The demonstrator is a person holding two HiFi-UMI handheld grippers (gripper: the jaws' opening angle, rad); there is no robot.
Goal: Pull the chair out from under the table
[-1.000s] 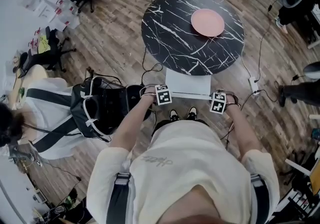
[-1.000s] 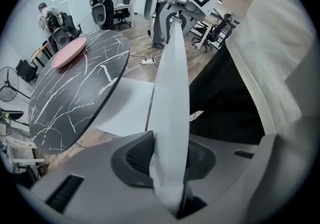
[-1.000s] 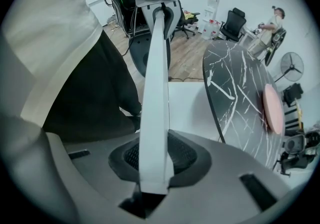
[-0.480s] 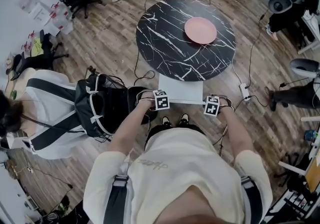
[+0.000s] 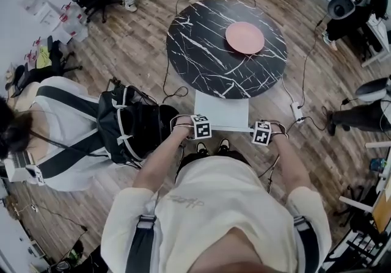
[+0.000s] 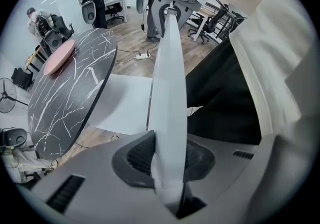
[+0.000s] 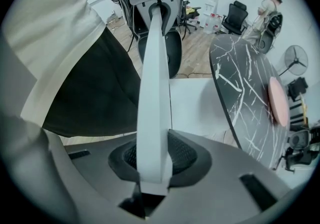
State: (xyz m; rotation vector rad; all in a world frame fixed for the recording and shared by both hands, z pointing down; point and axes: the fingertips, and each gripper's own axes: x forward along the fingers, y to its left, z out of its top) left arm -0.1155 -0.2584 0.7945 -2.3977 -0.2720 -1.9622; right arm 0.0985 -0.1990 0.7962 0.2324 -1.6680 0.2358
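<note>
As chair back [image 6: 167, 82] sits btwn fingers [image 6: 134, 155], L gripper [image 6: 167, 159], R gripper [image 7: 154, 157] clamp it

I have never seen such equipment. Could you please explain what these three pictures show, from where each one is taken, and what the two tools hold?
There is no robot: a person holds a two-jaw clamp with a camera, a hand-held gripper, in each hand. The head view looks down from the person's head. It shows the left hand-held gripper and the right hand-held gripper on the back of a white chair, whose seat is partly under a black table. A pink plate lies on the table. The other two pictures look along each tool's jaws: both pairs grip the chair's back.
</note>
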